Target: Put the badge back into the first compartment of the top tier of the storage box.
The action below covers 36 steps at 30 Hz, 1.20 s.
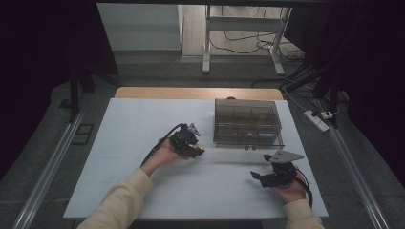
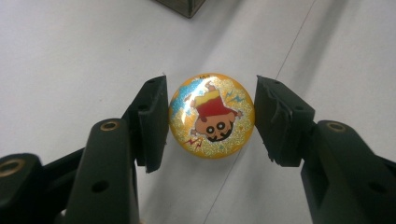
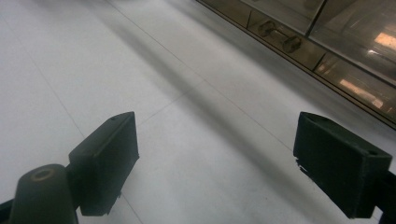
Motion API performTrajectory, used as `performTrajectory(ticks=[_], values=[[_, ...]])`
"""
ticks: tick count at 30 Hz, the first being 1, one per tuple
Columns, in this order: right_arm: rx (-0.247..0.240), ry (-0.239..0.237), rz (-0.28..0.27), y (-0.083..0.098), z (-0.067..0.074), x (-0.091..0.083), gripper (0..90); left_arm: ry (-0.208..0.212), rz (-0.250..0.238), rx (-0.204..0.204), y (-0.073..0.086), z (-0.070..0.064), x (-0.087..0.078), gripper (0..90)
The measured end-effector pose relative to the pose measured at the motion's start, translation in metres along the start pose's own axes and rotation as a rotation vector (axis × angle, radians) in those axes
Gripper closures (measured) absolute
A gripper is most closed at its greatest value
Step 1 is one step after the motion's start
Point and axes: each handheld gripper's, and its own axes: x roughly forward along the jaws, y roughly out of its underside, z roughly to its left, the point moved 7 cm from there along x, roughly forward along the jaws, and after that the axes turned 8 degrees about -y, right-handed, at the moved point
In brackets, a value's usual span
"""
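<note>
A round glittery yellow badge [image 2: 211, 116] with a cartoon figure sits between the jaws of my left gripper [image 2: 210, 122], and both pads press on its sides, just above the white table. From above, the left gripper [image 1: 195, 147] is near the table's middle, left of the box's front. My right gripper [image 1: 259, 177] rests near the front right of the table. In the right gripper view, that gripper [image 3: 215, 163] stands open with bare table between its fingers.
A clear smoky plastic box [image 1: 246, 123] with several compartments stands at the back right of the white table [image 1: 133, 124]. Its front wall with a latch [image 3: 280, 37] lies ahead of the right gripper. Its corner [image 2: 183, 5] shows beyond the badge.
</note>
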Motion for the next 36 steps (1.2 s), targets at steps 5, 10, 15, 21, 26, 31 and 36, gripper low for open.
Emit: performTrajectory(ticks=[5,10,15,21,26,31,36], values=[[-0.001,0.0,0.0,0.0,0.0,0.0,14.0,0.0,-0.014,-0.007,-0.001,0.001,-0.004,46.4],[0.0,0.001,-0.002,0.0,0.0,0.0,14.0,-0.003,-0.032,-0.01,-0.003,0.002,-0.01,46.4],[0.0,0.001,-0.001,0.0,0.0,0.0,14.0,-0.001,-0.047,-0.022,-0.004,0.004,-0.014,46.4],[0.0,0.001,-0.001,0.0,0.0,0.0,14.1,0.002,-0.067,-0.026,-0.006,0.005,-0.019,46.4],[-0.001,0.003,0.0,0.0,0.0,0.0,14.2,0.002,-0.084,-0.031,-0.008,0.006,-0.024,46.3],[-0.001,-0.001,-0.001,0.0,0.0,0.0,14.2,-0.001,-0.101,-0.041,-0.009,0.008,-0.028,46.4],[-0.001,0.0,-0.002,0.0,0.0,0.0,14.2,-0.002,-0.12,-0.05,-0.01,0.009,-0.033,46.3]])
